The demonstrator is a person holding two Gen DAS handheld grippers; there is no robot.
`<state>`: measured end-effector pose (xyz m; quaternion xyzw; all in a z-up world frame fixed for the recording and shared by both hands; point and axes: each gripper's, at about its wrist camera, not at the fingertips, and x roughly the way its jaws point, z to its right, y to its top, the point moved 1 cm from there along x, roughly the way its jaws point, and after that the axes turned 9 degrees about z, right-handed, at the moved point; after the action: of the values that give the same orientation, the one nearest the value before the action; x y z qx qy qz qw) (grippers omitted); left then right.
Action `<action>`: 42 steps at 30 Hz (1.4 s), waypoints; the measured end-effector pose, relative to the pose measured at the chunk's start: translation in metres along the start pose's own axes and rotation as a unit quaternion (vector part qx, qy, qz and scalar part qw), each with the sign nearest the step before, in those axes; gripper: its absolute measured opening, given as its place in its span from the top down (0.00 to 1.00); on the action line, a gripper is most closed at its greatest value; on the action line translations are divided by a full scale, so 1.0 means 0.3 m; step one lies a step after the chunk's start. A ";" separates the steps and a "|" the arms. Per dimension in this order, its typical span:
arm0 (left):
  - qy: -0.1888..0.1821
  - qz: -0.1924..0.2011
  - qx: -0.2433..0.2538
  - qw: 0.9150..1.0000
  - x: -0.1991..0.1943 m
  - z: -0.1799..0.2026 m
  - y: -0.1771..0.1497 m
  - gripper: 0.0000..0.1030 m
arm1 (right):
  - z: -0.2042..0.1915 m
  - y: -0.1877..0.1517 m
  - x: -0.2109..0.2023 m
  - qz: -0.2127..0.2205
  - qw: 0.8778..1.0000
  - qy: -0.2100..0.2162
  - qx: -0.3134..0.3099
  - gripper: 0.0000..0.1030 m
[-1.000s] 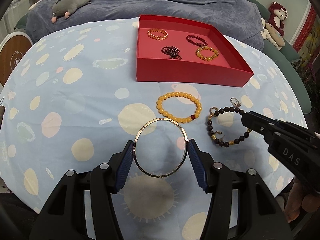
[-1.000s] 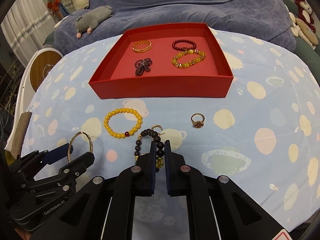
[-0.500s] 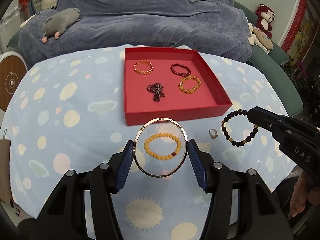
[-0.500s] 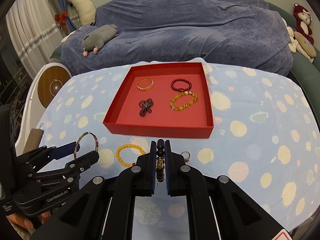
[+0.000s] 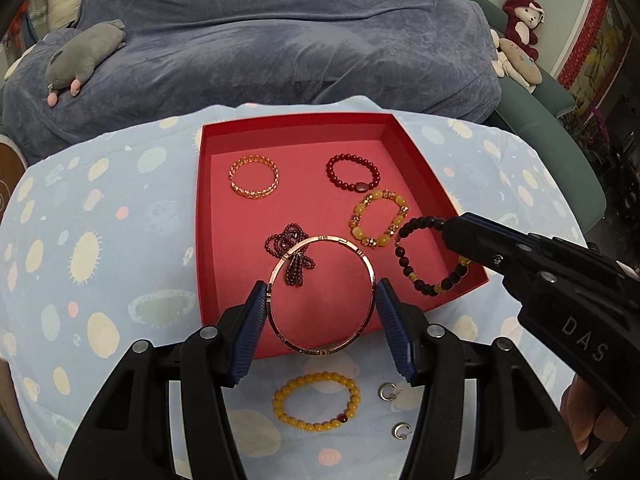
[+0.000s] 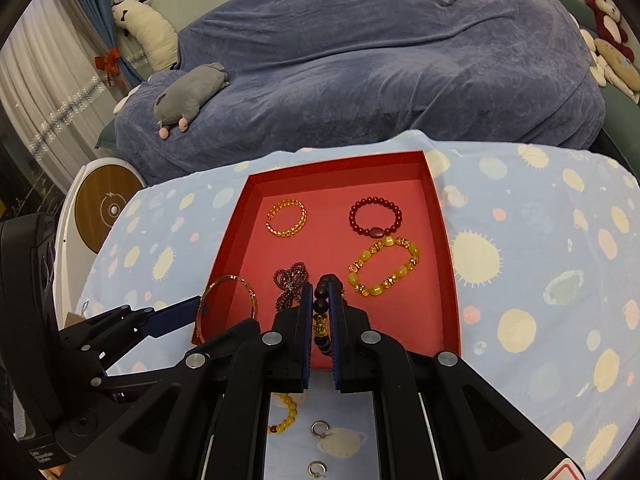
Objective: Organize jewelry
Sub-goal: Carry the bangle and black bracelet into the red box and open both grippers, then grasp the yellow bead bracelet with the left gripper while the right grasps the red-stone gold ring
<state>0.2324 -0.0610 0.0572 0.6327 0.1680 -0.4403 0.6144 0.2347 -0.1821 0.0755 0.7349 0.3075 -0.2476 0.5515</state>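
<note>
A thin metal bangle (image 5: 324, 237) is pinched across its width by the blue pads of my left gripper (image 5: 321, 292), above the near part of the red tray (image 5: 199, 240). My right gripper (image 6: 318, 292) is shut on a dark bead bracelet (image 6: 320, 305). That dark bead bracelet (image 5: 400, 254) dangles over the tray's near right corner. In the tray lie a gold chain bracelet (image 5: 253, 178), a dark red bead bracelet (image 5: 352, 174), a yellow-green bead bracelet (image 5: 378, 218) and a garnet strand (image 5: 294, 260).
On the spotted blue cloth near me lie a yellow bead bracelet (image 5: 318, 379) and two small hoop earrings (image 5: 387, 391) (image 5: 401, 431). A blue-covered sofa (image 5: 280, 40) with a grey plush toy (image 5: 84, 60) stands behind the table. A round wooden disc (image 6: 106, 210) is at the left.
Both grippers rose and moved forward from the cloth to over the red tray, carrying the bangle and the dark bead bracelet. The yellow bracelet and earrings stayed on the cloth.
</note>
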 end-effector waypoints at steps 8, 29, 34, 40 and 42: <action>0.013 -0.031 0.000 0.999 0.119 -0.042 -0.065 0.49 | 0.084 -0.071 0.125 -0.039 0.999 -0.028 0.002 0.93; 0.028 0.016 -0.062 0.998 0.022 -0.097 -0.080 0.29 | 0.076 -0.083 0.012 0.006 0.997 -0.073 -0.032 0.68; 0.029 0.026 -0.063 0.997 -0.048 -0.093 -0.115 0.29 | 0.068 -0.127 -0.048 0.007 0.997 -0.074 -0.029 0.68; 0.031 0.026 -0.063 0.997 -0.114 -0.079 -0.181 0.29 | 0.050 -0.202 -0.109 0.000 0.997 -0.073 -0.029 0.68; 0.032 0.025 -0.062 0.997 -0.132 -0.074 -0.206 0.29 | 0.046 -0.228 -0.128 -0.003 0.997 -0.072 -0.026 0.68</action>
<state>0.1717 -0.0160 0.0454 0.6108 0.1991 -0.3933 0.6577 0.1585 -0.1885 0.0538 0.6997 0.2752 -0.2935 0.5904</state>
